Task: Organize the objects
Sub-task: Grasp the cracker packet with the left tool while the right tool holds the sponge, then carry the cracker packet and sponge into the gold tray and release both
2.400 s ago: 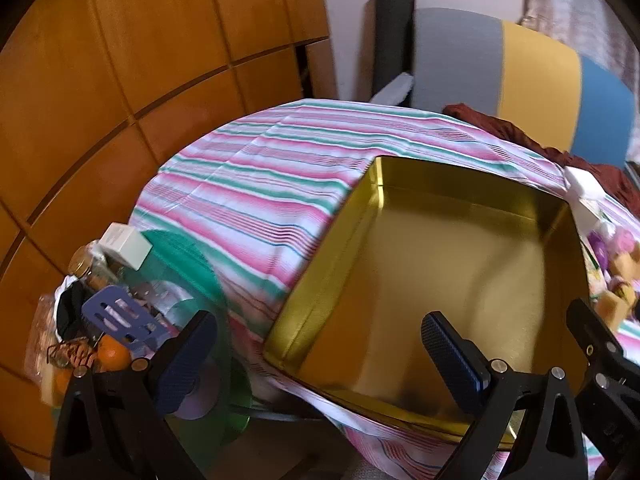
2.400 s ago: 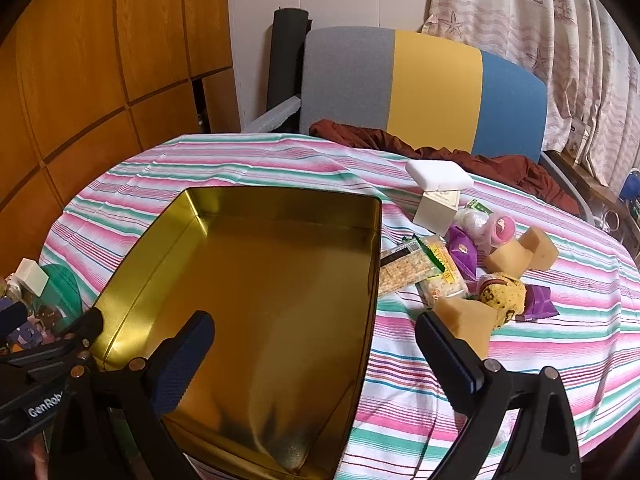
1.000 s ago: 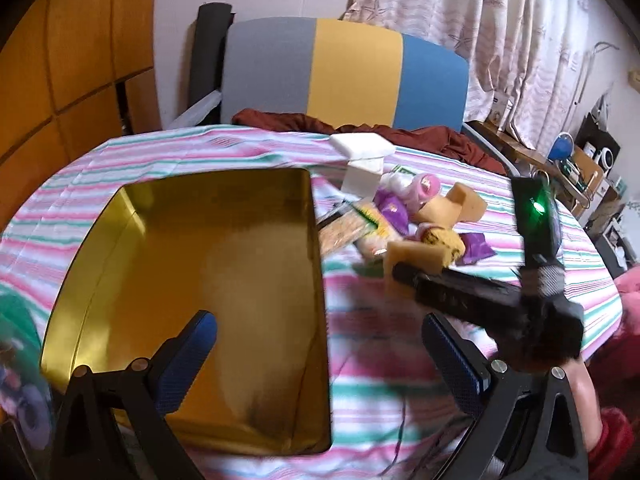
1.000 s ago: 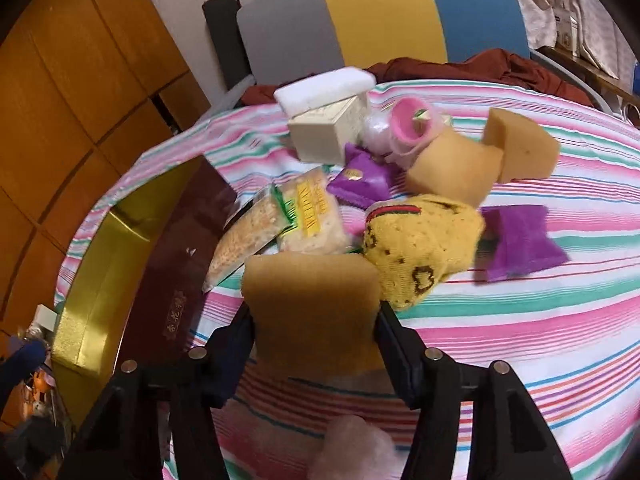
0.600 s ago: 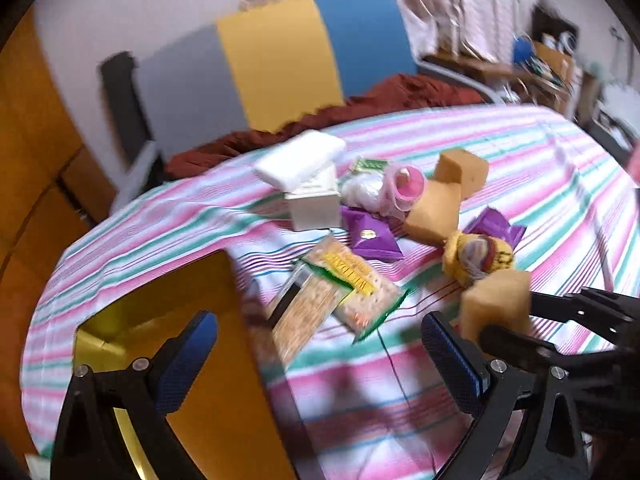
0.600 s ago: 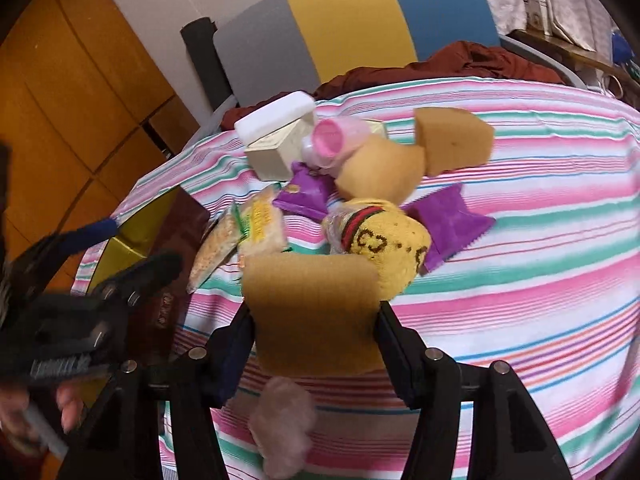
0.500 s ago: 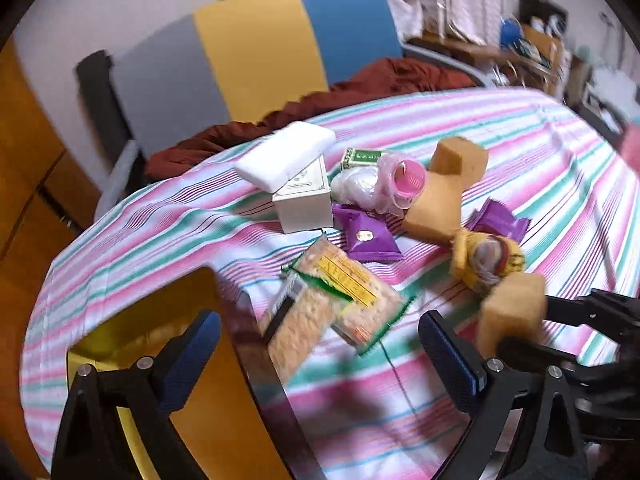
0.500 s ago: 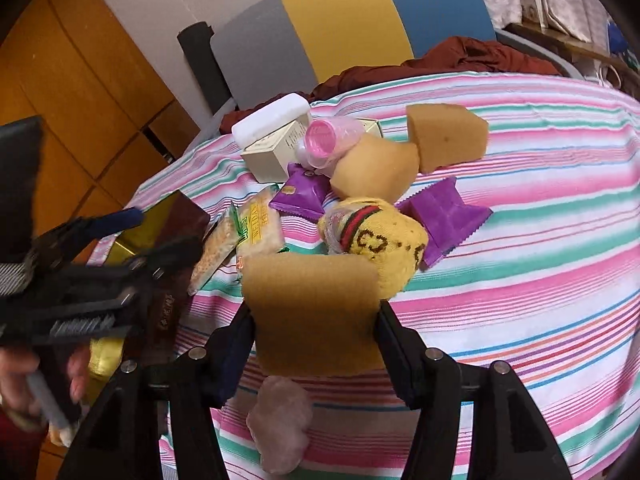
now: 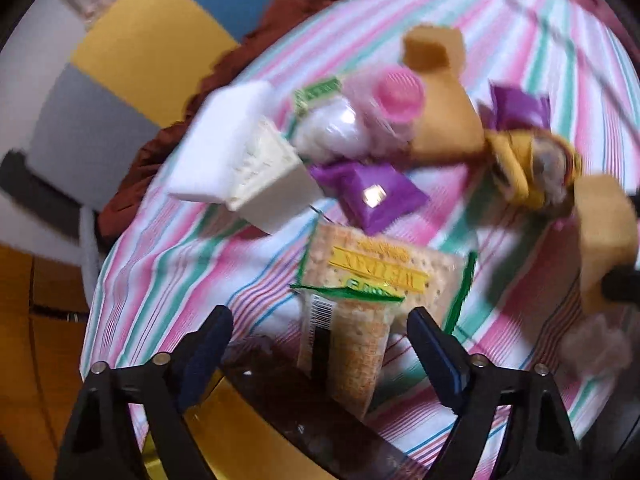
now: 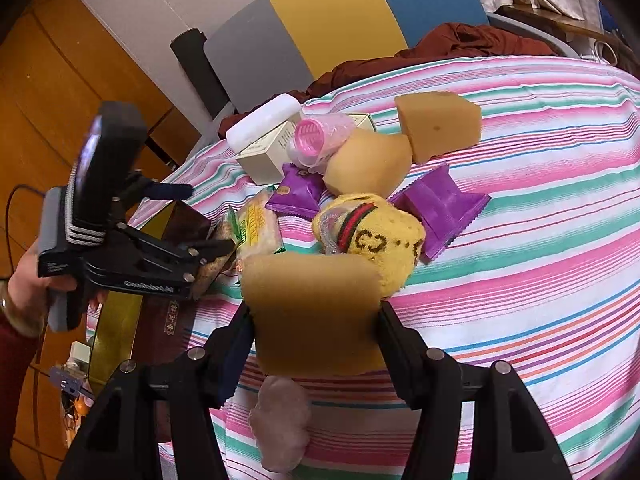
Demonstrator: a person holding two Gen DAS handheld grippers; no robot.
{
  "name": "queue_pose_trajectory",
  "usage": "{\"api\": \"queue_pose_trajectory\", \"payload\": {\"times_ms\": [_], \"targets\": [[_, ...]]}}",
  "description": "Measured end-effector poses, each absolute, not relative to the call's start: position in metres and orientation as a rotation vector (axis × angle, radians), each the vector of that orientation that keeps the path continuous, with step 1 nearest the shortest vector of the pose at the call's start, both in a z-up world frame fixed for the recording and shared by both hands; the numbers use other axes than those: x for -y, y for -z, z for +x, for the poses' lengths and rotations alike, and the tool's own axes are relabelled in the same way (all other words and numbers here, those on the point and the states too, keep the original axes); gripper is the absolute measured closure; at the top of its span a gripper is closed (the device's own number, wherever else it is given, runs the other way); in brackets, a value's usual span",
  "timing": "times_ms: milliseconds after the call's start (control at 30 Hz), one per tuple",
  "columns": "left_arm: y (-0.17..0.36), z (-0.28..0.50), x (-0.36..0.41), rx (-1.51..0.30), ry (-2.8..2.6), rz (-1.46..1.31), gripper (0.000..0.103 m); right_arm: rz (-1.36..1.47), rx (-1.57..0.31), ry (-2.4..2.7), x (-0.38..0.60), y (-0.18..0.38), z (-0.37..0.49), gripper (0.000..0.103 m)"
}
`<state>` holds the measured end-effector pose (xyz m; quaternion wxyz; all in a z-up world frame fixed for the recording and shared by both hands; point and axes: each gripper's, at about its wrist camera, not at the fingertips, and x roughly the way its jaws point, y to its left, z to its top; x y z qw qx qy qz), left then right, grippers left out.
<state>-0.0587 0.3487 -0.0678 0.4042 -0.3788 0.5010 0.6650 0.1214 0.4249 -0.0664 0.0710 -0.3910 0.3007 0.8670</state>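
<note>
My right gripper is shut on a tan sponge block and holds it above the striped tablecloth; the block also shows at the right of the left wrist view. My left gripper is open, its fingers either side of two cracker packets at the corner of the gold tin. It shows from the side in the right wrist view. The heap behind holds a yellow knitted pouch, purple sachets, two more sponges, a pink-capped bottle and a white box.
A small pink lump lies on the cloth under my right gripper. A grey, yellow and blue chair with a dark red cloth stands behind the table. Wooden panels are on the left. Clutter sits beyond the tin's left edge.
My left gripper swung from over the gold tin toward the heap and closed in on the cracker packets. My right gripper took hold of the sponge block and lifted it.
</note>
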Motion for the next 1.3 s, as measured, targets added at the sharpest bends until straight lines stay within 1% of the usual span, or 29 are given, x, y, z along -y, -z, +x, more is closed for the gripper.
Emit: {"api": "queue_pose_trajectory", "payload": {"times_ms": [100,167,233,300,333,367,400,433,467,600,733,767,900,1033,1133,1300], "targets": [[0.077,-0.064,-0.350,-1.311,-1.639,-0.970,0.020,-1.180,-0.919,-2.598,-0.425,0.069,0.122,0.042],[0.078,-0.069,-0.351,-1.295,-1.631,-0.984,0.026,-1.179,-0.926,-2.598,-0.425,0.070,0.122,0.042],[0.081,-0.070,-0.350,-1.290,-1.619,-0.993,0.043,-1.181,-0.930,-2.598,-0.423,0.070,0.122,0.042],[0.092,-0.068,-0.349,-1.354,-1.593,-0.977,0.050,-1.184,-0.936,-2.600,-0.421,0.071,0.122,0.042],[0.097,-0.064,-0.348,-1.388,-1.582,-0.947,0.051,-1.184,-0.940,-2.600,-0.421,0.071,0.122,0.042],[0.096,-0.061,-0.347,-1.389,-1.592,-0.918,0.052,-1.183,-0.942,-2.599,-0.421,0.071,0.122,0.042],[0.094,-0.064,-0.346,-1.347,-1.606,-0.944,0.056,-1.182,-0.942,-2.599,-0.421,0.072,0.122,0.042],[0.092,-0.067,-0.346,-1.318,-1.619,-0.963,0.057,-1.182,-0.943,-2.598,-0.421,0.072,0.123,0.042],[0.090,-0.074,-0.343,-1.265,-1.641,-0.992,0.058,-1.181,-0.948,-2.596,-0.421,0.072,0.123,0.042],[0.085,-0.080,-0.334,-1.173,-1.695,-0.988,0.062,-1.170,-0.951,-2.593,-0.421,0.070,0.126,0.042],[0.065,-0.091,-0.325,-0.994,-1.793,-0.992,0.065,-1.167,-0.958,-2.584,-0.421,0.070,0.126,0.042],[0.056,-0.095,-0.323,-0.927,-1.816,-0.998,0.065,-1.167,-0.957,-2.584,-0.420,0.070,0.126,0.042],[0.030,-0.094,-0.319,-0.786,-1.836,-0.962,0.065,-1.168,-0.947,-2.585,-0.418,0.068,0.126,0.042],[0.013,-0.076,-0.312,-0.653,-1.850,-0.953,0.065,-1.165,-0.941,-2.588,-0.414,0.066,0.126,0.042],[0.007,-0.065,-0.309,-0.589,-1.865,-0.953,0.065,-1.161,-0.925,-2.598,-0.409,0.063,0.125,0.042],[0.006,-0.075,-0.272,-0.431,-1.905,-0.978,0.065,-1.147,-0.888,-2.640,-0.395,0.053,0.123,0.042]]}}
